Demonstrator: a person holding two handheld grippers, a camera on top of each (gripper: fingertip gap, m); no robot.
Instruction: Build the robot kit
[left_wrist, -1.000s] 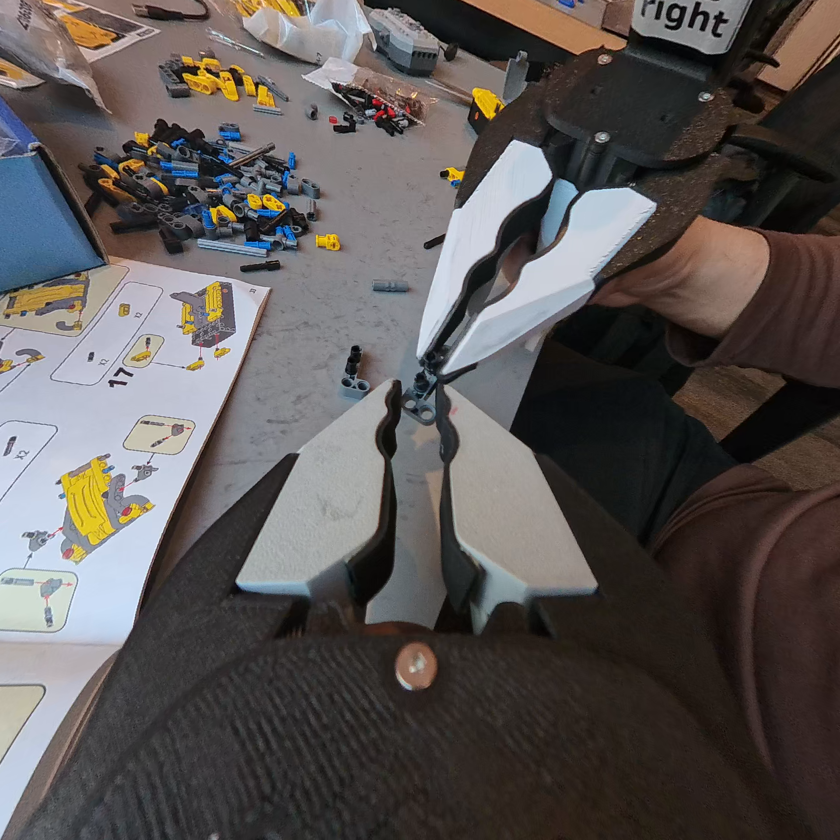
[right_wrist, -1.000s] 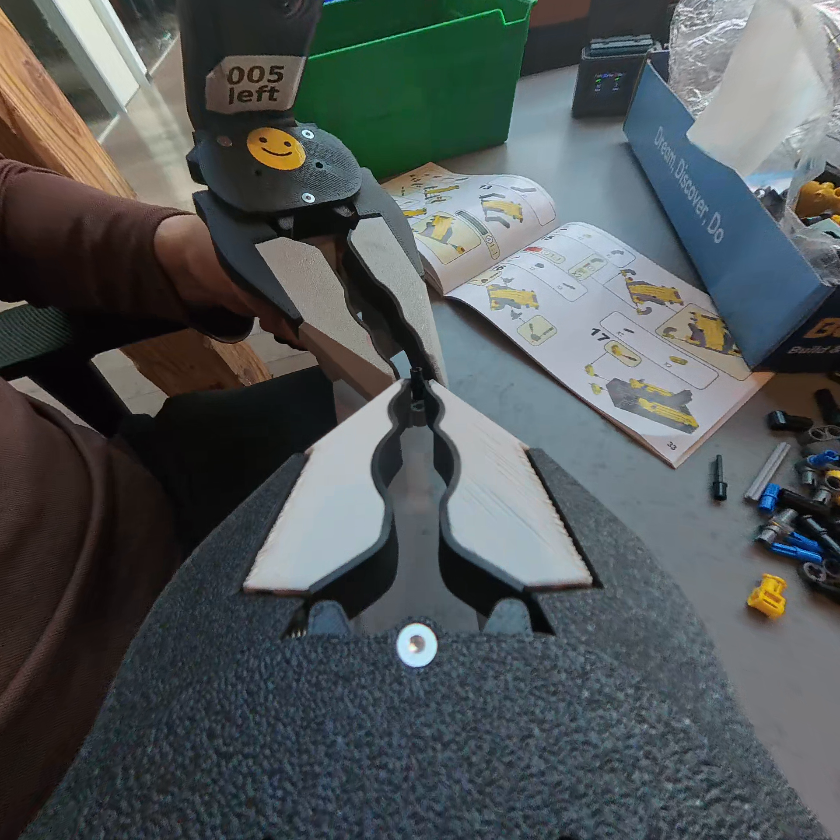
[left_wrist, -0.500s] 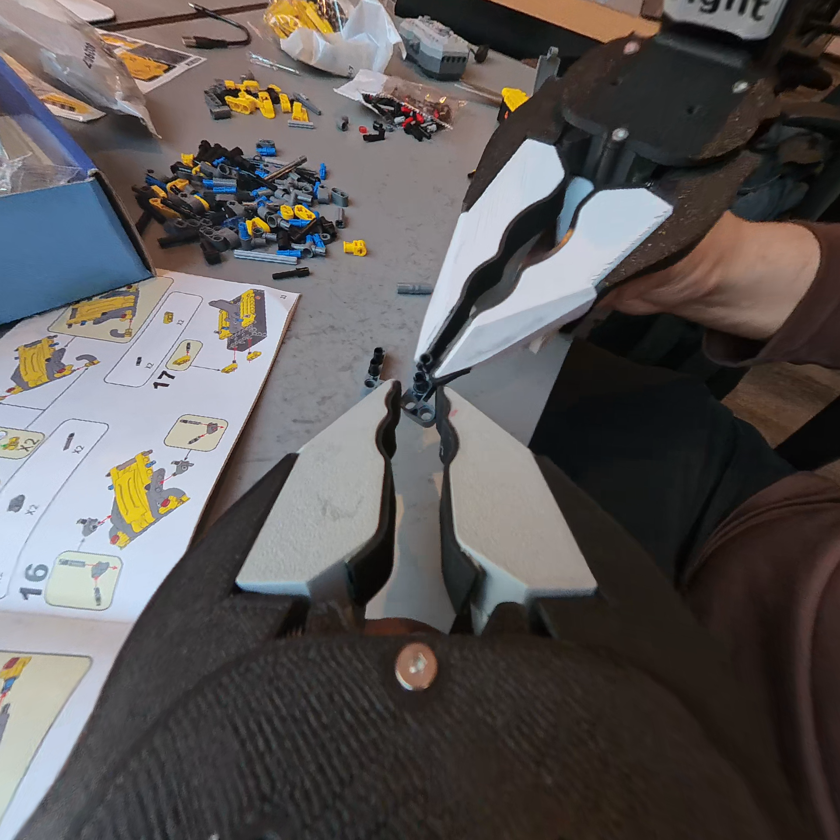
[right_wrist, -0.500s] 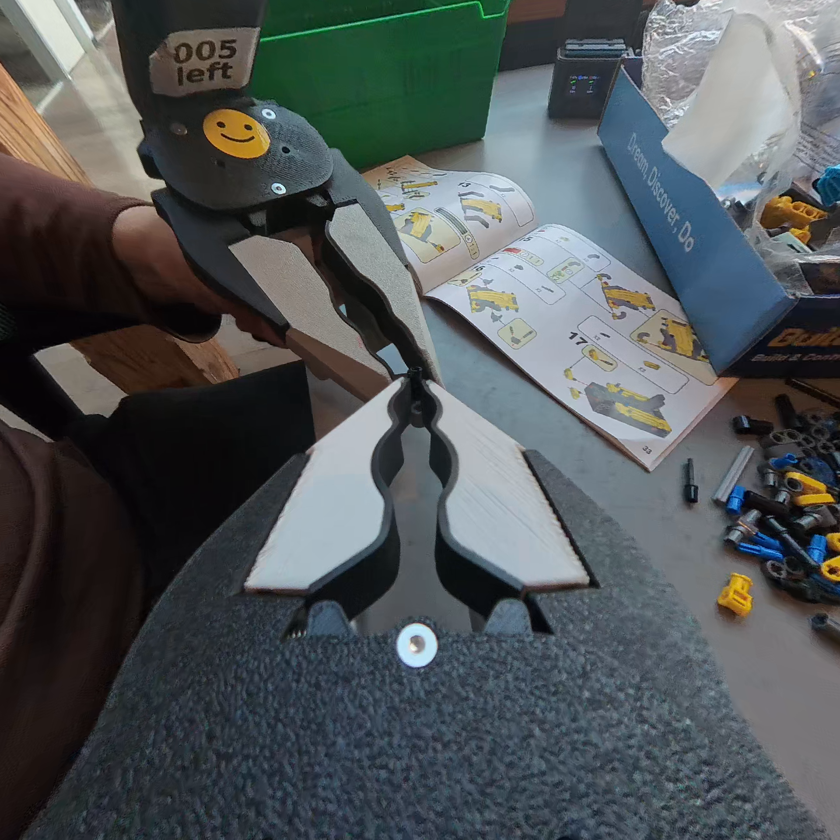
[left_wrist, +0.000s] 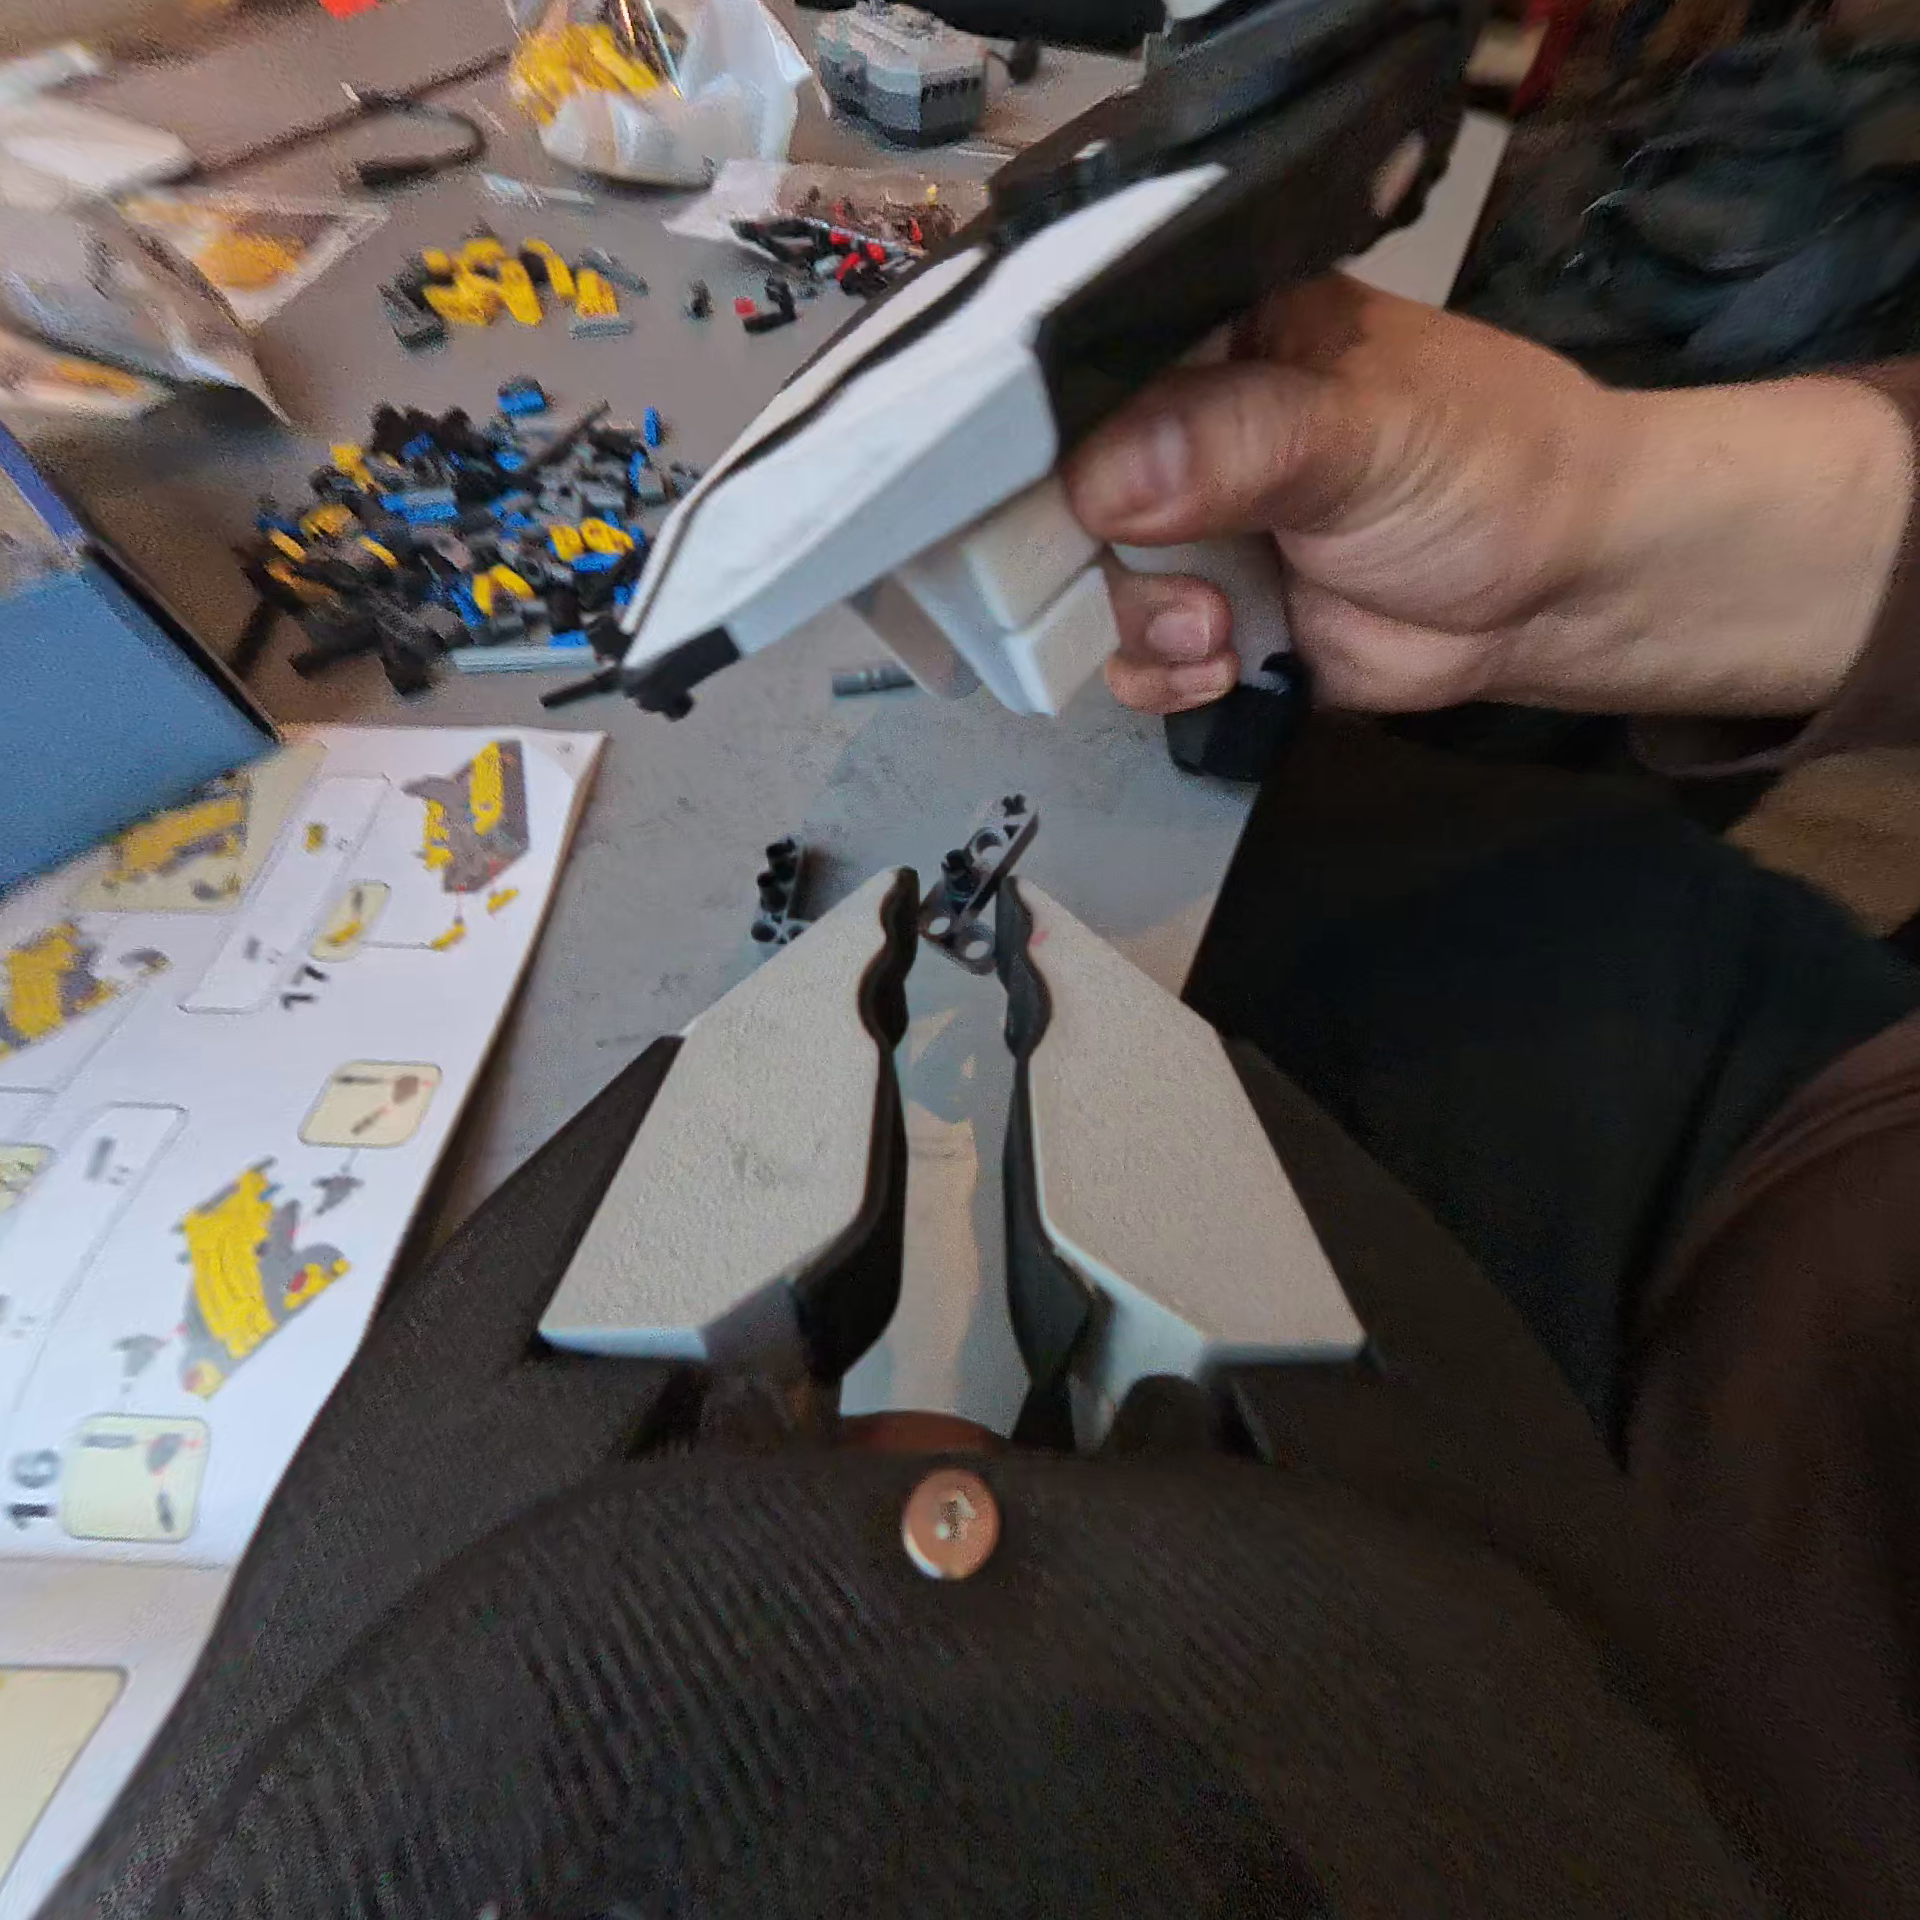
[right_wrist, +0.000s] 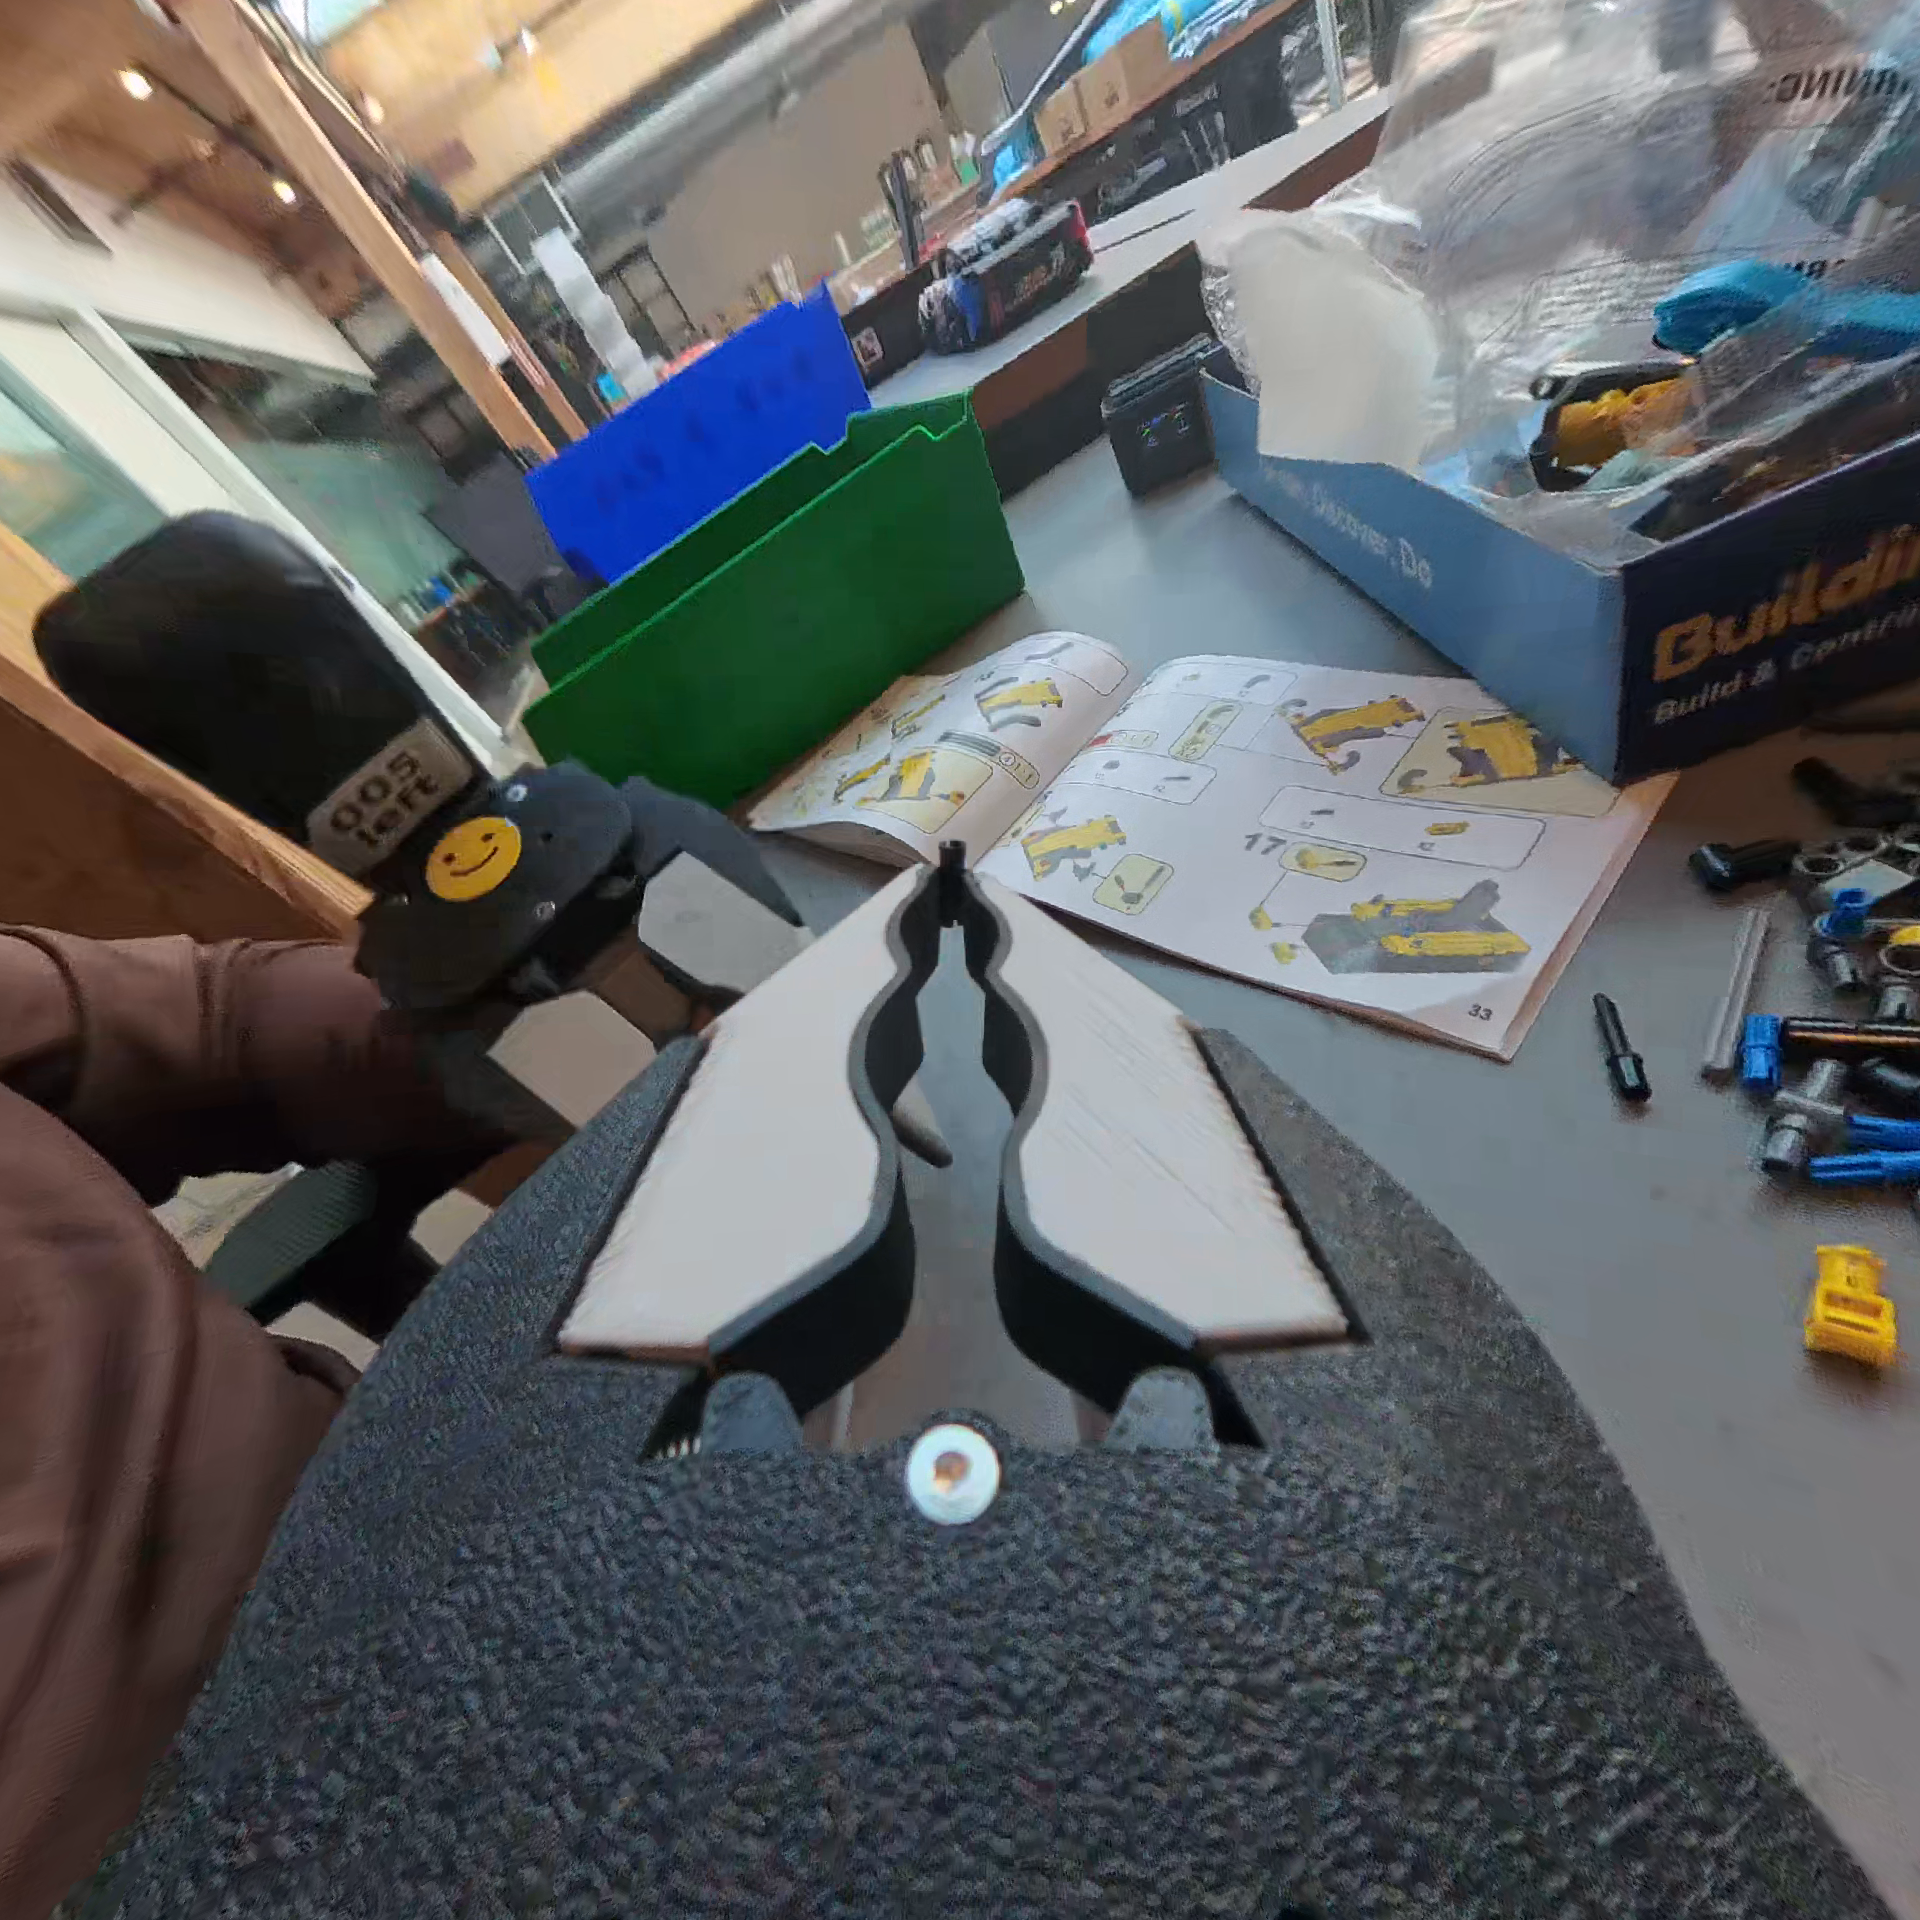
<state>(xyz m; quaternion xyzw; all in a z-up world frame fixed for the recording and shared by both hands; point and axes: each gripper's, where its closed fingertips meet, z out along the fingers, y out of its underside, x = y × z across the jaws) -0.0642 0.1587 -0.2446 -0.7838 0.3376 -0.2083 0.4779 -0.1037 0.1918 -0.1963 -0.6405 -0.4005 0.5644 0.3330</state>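
Note:
My left gripper (left_wrist: 951, 904) is shut on a small dark grey beam with holes (left_wrist: 977, 883). It holds the beam tilted, just above the near edge of the grey table (left_wrist: 727, 790). My right gripper (right_wrist: 951, 894) is shut on a thin black pin (right_wrist: 949, 868) that sticks out past its tips. In the left wrist view the right gripper (left_wrist: 649, 670) hovers higher and to the left, apart from the beam, and the pin (left_wrist: 577, 691) points left. A hand holds its handle.
An open instruction booklet (right_wrist: 1299, 831) lies on the table beside a blue box (right_wrist: 1507, 603) and a green bin (right_wrist: 790, 613). A pile of small blue, black and yellow parts (left_wrist: 468, 530) lies farther back. A small black and grey part (left_wrist: 779, 894) sits near my left fingertips. About 6 cm separates my left fingertips from my right.
The two grippers were tip to tip, the pin at the beam. The right gripper has pulled away up and to the left, still holding a pin. The left gripper still holds the beam.

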